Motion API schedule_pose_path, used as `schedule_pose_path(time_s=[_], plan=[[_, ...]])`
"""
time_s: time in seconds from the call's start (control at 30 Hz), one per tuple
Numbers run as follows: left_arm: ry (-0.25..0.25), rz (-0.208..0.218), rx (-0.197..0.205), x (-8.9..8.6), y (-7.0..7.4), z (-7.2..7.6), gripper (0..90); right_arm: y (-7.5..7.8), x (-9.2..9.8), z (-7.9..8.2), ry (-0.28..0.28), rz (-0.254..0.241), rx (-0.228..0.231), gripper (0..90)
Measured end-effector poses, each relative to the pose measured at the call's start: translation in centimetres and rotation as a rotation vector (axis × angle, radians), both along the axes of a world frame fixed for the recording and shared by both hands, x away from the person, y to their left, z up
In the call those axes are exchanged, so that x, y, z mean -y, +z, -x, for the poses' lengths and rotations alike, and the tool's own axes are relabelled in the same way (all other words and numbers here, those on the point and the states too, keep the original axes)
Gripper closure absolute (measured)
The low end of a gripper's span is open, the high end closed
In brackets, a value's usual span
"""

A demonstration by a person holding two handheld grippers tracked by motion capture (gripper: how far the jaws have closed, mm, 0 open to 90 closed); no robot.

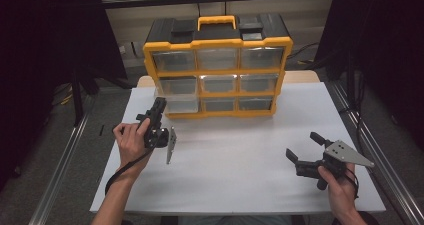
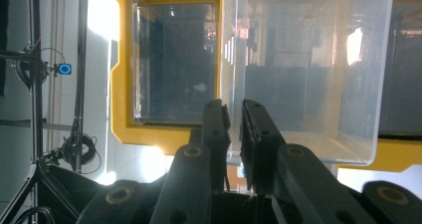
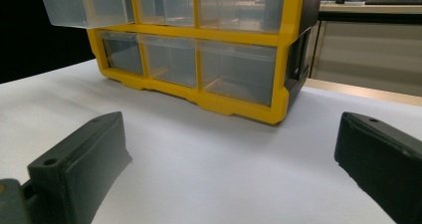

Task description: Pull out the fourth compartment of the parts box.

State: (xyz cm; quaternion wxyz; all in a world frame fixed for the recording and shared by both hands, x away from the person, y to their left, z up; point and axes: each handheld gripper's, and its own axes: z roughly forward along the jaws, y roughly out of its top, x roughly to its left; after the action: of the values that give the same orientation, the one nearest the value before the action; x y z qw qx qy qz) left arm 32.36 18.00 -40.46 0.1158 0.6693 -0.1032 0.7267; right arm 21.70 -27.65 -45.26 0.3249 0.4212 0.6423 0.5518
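A yellow-framed plastic organiser cabinet with a black top and a yellow carry handle (image 1: pixel 218 65) is standing at the far side of the white-covered table (image 1: pixel 240 170), showing three rows of three clear plastic drawers. Through the transparent fronts, every drawer is looking empty; no contents are showing in any of them.

The bottom-left clear plastic drawer (image 1: pixel 178 105) is sitting partly pulled out of its slot, jutting towards the person beyond the yellow frame, while the other drawers are sitting flush. In the left gripper view this drawer (image 2: pixel 303 74) is appearing as a see-through box projecting from the cabinet, with nothing lying inside it.

The left gripper (image 1: pixel 159 105), held in the person's left hand (image 1: pixel 131 142), is reaching up to that drawer's front, and its black jaws are pressed close together, pinching the drawer's front lip (image 2: pixel 234 157) between them.

The right gripper (image 1: pixel 305 146), held in the person's right hand (image 1: pixel 339 182), is resting low over the table's near right part, well apart from the cabinet, with its jaws spread wide and nothing between them.
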Motion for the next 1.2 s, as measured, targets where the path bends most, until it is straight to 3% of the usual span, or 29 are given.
schedule_pose_path(time_s=[0.3, 0.6, 0.7, 0.87, 0.93, 1.2], plan=[[-0.004, -0.006, 0.004, 0.03, 0.11, 0.26, 81.4, -0.02, -0.01, -0.01, 0.000, -0.001, 0.000, 0.0], [-0.006, 0.024, -0.017, -0.24, -0.14, 0.44, 80.8, -0.02, -0.02, 0.00, 0.001, 0.001, -0.003, 0.1], [-0.012, 0.022, -0.008, -0.17, -0.21, 0.54, 80.2, -0.01, -0.03, 0.04, 0.003, 0.003, -0.005, 0.1], [-0.021, 0.027, -0.032, -0.08, -0.33, 0.50, 79.2, -0.02, -0.02, 0.01, 0.004, -0.001, -0.003, 0.0], [-0.024, 0.012, -0.018, -0.11, -0.30, 0.49, 79.1, 0.01, 0.01, 0.05, 0.005, 0.005, 0.001, 0.1], [-0.032, 0.040, -0.024, -0.35, -0.35, 0.43, 78.7, 0.01, 0.02, 0.06, 0.003, -0.004, 0.002, 0.1]])
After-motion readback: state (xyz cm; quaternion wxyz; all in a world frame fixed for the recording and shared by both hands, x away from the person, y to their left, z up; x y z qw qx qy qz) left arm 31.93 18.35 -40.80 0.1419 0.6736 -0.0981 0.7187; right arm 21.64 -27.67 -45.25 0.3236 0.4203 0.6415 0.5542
